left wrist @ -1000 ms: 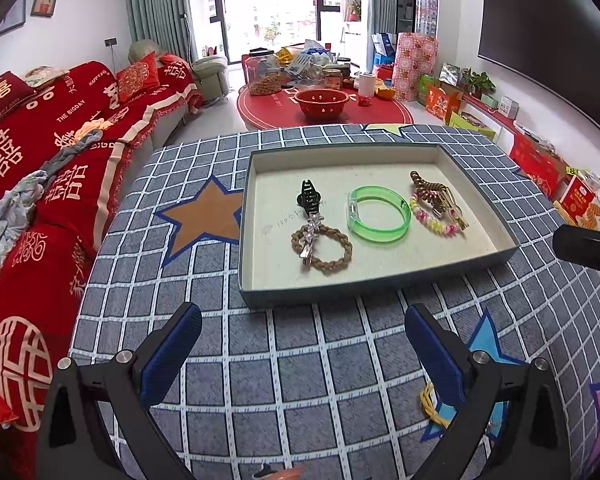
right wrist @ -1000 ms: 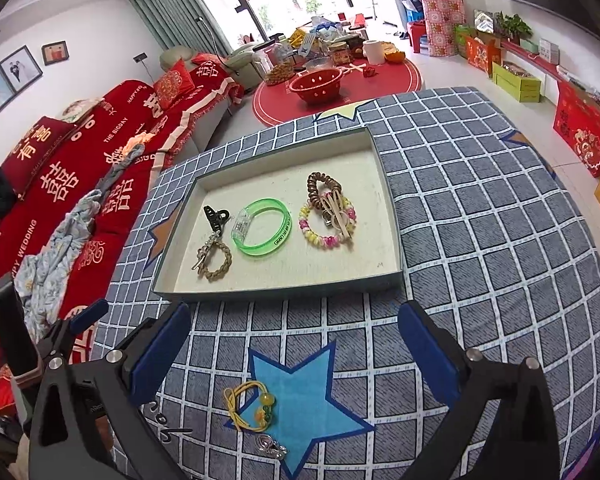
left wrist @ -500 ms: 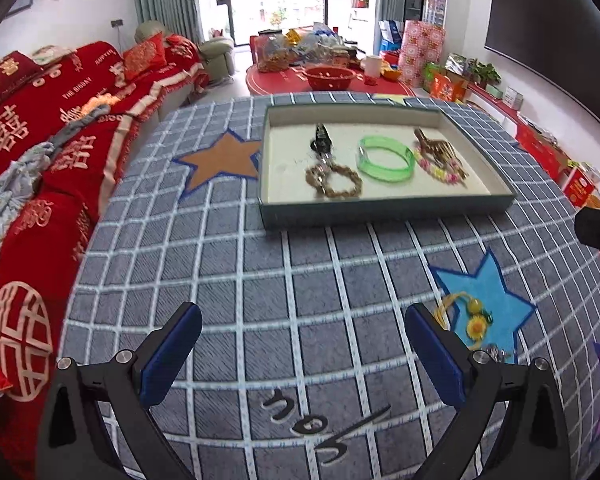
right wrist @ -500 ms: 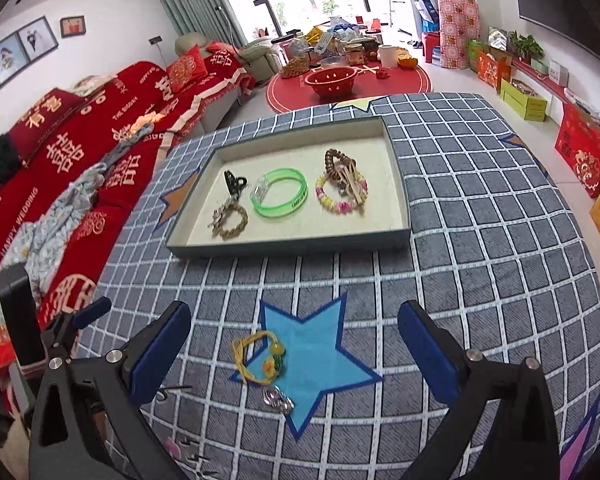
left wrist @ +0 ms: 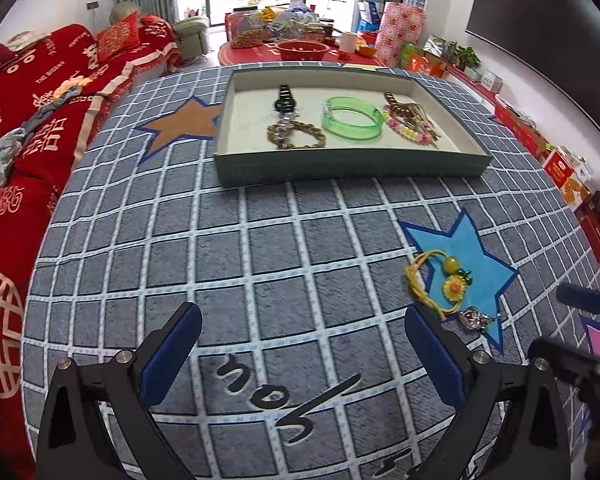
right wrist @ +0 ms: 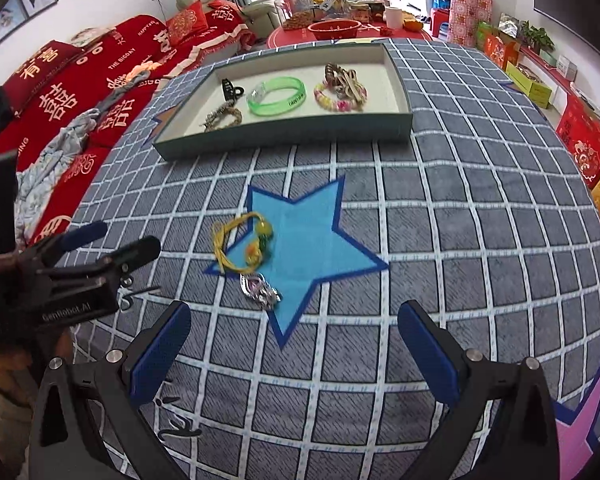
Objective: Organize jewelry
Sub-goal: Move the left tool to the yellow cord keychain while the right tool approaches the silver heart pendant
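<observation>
**Both grippers spread wide, holding nothing**

Left gripper [left wrist: 302,354] low in its own view, blue pads [left wrist: 171,354] far apart, nothing between. Right gripper [right wrist: 294,354] likewise wide, blue pads [right wrist: 428,356] apart and empty. Seen from the right wrist, left gripper at the left edge, fingers pointing right. No hand clearly visible

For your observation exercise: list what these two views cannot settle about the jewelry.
- Silver trinket: too small in both views to identify.
- Pile at the tray's right end: tangled pieces, count unclear.
- Lettering on the green bangle: too small in the right wrist view.
</observation>
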